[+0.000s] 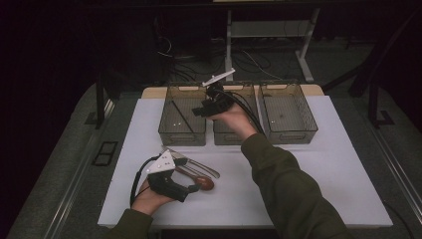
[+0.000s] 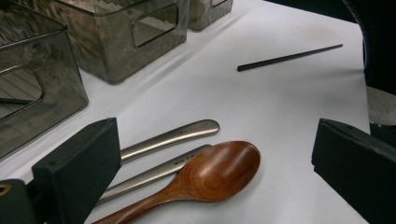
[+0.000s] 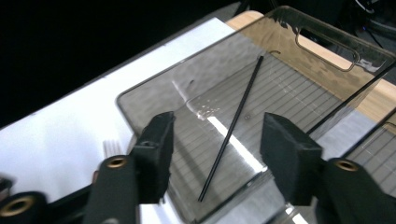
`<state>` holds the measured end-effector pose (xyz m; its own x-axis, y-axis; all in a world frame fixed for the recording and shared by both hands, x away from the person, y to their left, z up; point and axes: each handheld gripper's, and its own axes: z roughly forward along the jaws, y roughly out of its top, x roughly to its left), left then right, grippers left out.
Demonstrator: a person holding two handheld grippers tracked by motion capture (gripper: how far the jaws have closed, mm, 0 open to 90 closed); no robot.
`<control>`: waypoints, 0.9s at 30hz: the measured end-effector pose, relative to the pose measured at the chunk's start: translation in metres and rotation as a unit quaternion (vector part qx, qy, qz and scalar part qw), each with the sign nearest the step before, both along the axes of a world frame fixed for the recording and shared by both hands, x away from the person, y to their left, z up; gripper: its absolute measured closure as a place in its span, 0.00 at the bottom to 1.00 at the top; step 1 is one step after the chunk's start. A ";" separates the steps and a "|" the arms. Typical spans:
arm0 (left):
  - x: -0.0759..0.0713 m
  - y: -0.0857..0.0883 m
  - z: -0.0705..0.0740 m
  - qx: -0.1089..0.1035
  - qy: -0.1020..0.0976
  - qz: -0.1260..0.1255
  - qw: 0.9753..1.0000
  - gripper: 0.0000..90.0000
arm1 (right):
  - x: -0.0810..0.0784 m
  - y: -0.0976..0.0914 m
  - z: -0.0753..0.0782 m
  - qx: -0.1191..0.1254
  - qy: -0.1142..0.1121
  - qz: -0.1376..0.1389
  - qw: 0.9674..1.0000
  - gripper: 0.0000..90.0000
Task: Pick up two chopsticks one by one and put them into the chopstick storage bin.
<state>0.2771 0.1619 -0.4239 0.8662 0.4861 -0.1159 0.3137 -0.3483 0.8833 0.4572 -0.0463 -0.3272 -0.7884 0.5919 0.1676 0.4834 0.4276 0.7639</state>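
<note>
White sheeting (image 1: 298,189), smooth and matte, covers the table, with a strip of pale wood showing at its far edge and a dark room beyond.

Nearest, at about seven o'clock on the sheet, the left gripper (image 1: 191,188) lies low in the person's left hand (image 1: 147,199), its blunt black foam-faced jaws spread wide with nothing between them. Just ahead of the jaws lies a wooden spoon (image 2: 205,179), reddish-brown and glossy, its oval bowl between the jaws in the left gripper view. Touching its far side are two brushed-metal handles (image 2: 173,140), rounded at the ends, lying side by side. Farther across the sheet in that view, well apart from the spoon, lies a single thin black chopstick (image 2: 289,58), straight and tapered.

Toward twelve o'clock stand three smoky translucent plastic bins in a row, each rectangular with rounded corners, cut-out handles and a ribbed floor. The left bin (image 1: 182,132) holds one black chopstick (image 3: 231,128) lying diagonally on the ribs. What lies in the middle bin (image 1: 226,137) I cannot tell, as the right hand (image 1: 234,119) covers most of it; the right bin (image 1: 288,130) shows a small dark speck. The right gripper (image 3: 215,149) hovers over the left bin, jaws well apart and empty, the chopstick below them.

Behind the table, at twelve o'clock, are white desk legs (image 1: 306,50) and tangled cables (image 1: 249,62) on the floor.
</note>
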 end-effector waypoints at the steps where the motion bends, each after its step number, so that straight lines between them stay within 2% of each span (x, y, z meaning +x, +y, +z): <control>1: 0.000 0.000 0.000 0.000 0.000 0.000 1.000 0.00 | 0.000 0.000 0.000 0.000 0.000 0.000 1.000 0.47; 2: 0.000 0.000 0.000 0.001 0.000 0.001 1.000 0.00 | -0.006 -0.009 0.003 0.007 -0.009 0.006 1.000 0.46; 3: -0.001 -0.001 0.000 0.002 0.000 0.001 1.000 0.00 | -0.006 -0.009 0.003 0.007 -0.009 0.006 1.000 0.46; 9: -0.001 -0.001 0.000 0.005 -0.002 0.000 1.000 0.00 | -0.025 -0.037 0.005 0.015 -0.031 0.010 0.999 0.43; 20: -0.001 -0.001 0.000 0.006 0.002 -0.003 1.000 0.00 | -0.050 -0.075 0.004 0.037 -0.041 0.020 0.998 0.43; 27: -0.002 -0.002 0.001 0.004 0.003 -0.001 1.000 0.00 | -0.065 -0.094 0.005 0.042 -0.048 0.027 0.998 0.44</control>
<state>0.2752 0.1604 -0.4227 0.8666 0.4850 -0.1174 0.3186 -0.3567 0.8782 0.3926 -0.1405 -0.3225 -0.8338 0.5346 0.1378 0.3848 0.3839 0.8394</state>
